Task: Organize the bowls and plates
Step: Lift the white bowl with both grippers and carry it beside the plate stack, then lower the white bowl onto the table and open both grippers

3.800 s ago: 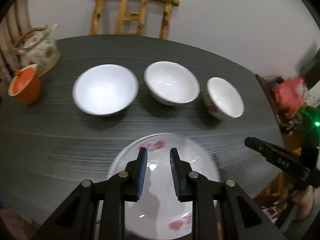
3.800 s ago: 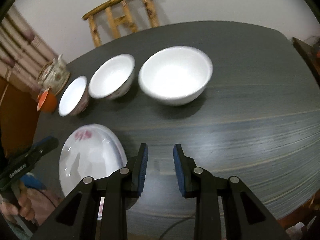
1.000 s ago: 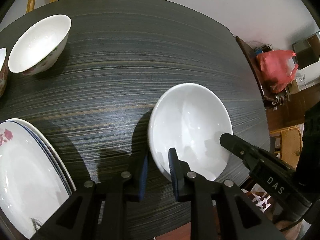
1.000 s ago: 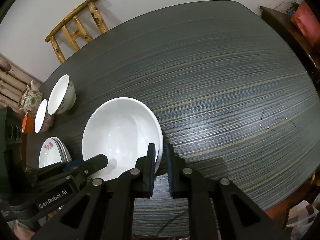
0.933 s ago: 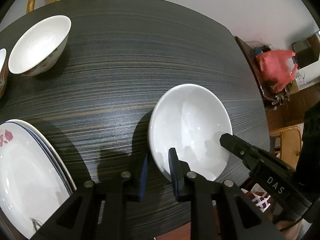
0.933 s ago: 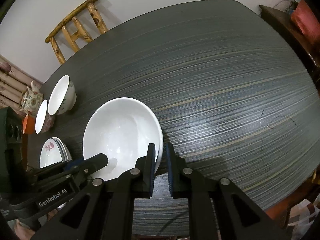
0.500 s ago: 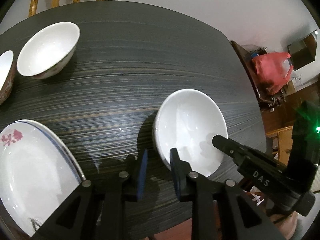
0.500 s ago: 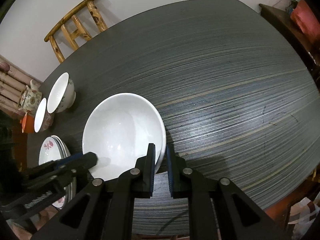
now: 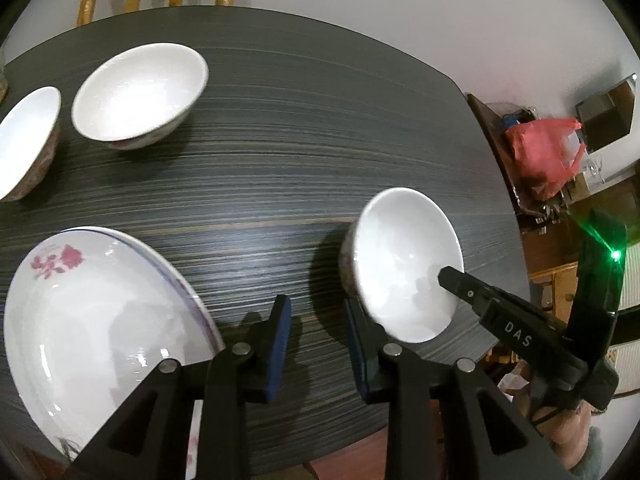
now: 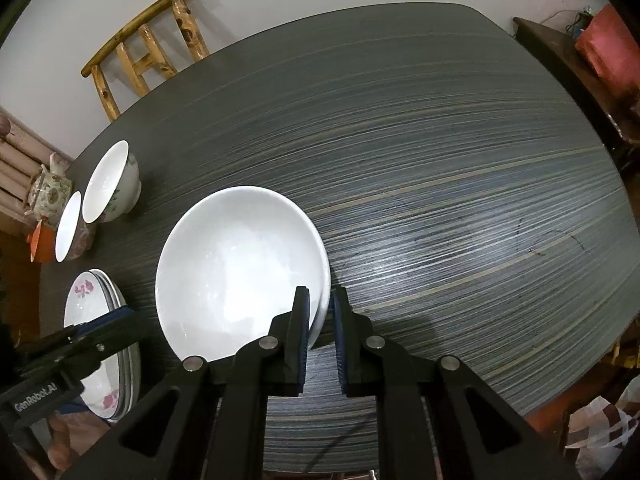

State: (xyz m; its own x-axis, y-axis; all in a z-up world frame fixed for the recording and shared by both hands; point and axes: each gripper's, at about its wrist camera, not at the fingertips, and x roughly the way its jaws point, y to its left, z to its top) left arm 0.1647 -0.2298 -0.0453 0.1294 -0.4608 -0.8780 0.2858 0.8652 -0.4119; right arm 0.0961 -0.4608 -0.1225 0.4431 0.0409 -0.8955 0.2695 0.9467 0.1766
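A large plain white bowl (image 10: 236,268) stands on the dark table; it also shows in the left wrist view (image 9: 404,264). My right gripper (image 10: 320,304) is shut on its near rim, one finger inside and one outside. My left gripper (image 9: 316,312) is open and empty, just left of that bowl. A stack of floral plates (image 9: 92,320) lies at the near left and also shows in the right wrist view (image 10: 92,304). Two more bowls, a medium one (image 9: 136,92) and a small one (image 9: 24,140), stand at the far left.
A wooden chair (image 10: 144,52) stands behind the table. A floral teapot (image 10: 48,192) and an orange cup (image 10: 40,244) sit at the far left end. A red bag (image 9: 544,152) lies on a side cabinet to the right. The table edge (image 10: 560,392) is near.
My left gripper has let go of the large bowl's rim, opened and drawn back to the left. My right gripper stays shut on the bowl.
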